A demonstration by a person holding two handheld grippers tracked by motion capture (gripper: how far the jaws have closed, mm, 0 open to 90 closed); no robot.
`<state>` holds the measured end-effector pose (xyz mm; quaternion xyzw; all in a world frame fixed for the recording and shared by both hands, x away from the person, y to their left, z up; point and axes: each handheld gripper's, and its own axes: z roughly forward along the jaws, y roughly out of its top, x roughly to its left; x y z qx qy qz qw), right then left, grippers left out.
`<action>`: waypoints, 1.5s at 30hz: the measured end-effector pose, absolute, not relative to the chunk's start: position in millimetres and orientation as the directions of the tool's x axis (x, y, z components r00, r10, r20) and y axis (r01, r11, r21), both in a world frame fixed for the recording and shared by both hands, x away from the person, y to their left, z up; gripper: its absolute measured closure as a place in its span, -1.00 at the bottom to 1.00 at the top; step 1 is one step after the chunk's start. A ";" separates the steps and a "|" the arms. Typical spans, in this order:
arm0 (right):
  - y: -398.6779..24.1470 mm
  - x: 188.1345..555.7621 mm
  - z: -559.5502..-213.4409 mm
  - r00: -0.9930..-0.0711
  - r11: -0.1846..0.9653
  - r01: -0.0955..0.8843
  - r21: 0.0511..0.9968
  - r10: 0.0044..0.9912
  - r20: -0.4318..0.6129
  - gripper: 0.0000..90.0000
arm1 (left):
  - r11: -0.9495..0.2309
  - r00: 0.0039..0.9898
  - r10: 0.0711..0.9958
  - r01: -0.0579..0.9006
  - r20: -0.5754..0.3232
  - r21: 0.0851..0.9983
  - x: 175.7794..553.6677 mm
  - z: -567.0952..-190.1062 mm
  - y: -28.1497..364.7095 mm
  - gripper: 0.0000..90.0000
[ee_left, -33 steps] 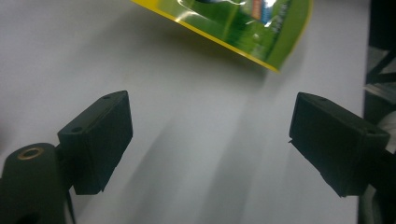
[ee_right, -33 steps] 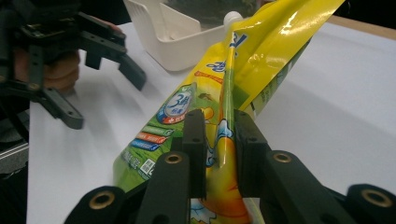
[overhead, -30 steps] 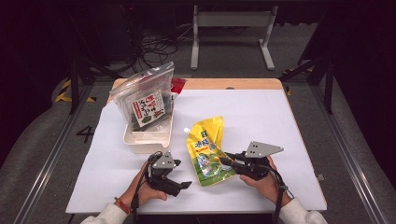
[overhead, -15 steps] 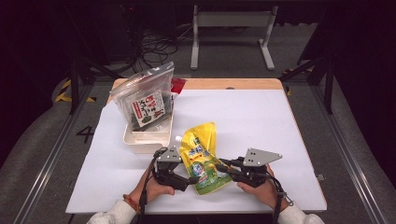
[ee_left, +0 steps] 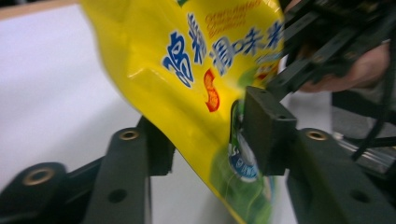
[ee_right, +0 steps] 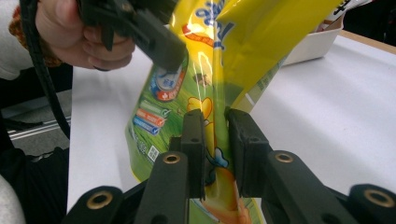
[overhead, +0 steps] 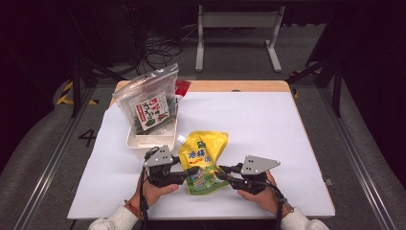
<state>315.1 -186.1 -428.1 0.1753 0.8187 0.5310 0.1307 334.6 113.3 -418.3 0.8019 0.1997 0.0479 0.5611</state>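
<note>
Here the yellow pouch (overhead: 203,162) hangs just above the table (overhead: 297,143) between both hands, pinched by the right gripper (ee_right: 215,140) while the left gripper (ee_left: 205,154), jaws just closing, clamps its other edge; next, probably carry it to the white tray (overhead: 143,139).

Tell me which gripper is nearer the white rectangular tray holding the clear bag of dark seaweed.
Left. The left gripper sits just below the white tray, at the yellow pouch's left edge. The right gripper is farther right, across the pouch.
</note>
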 end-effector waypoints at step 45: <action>-231.4 294.3 -424.8 -0.819 0.520 0.251 0.816 0.564 -0.107 -0.60 | -0.373 0.930 0.363 0.088 0.057 0.924 324.3 -396.2 139.6 0.89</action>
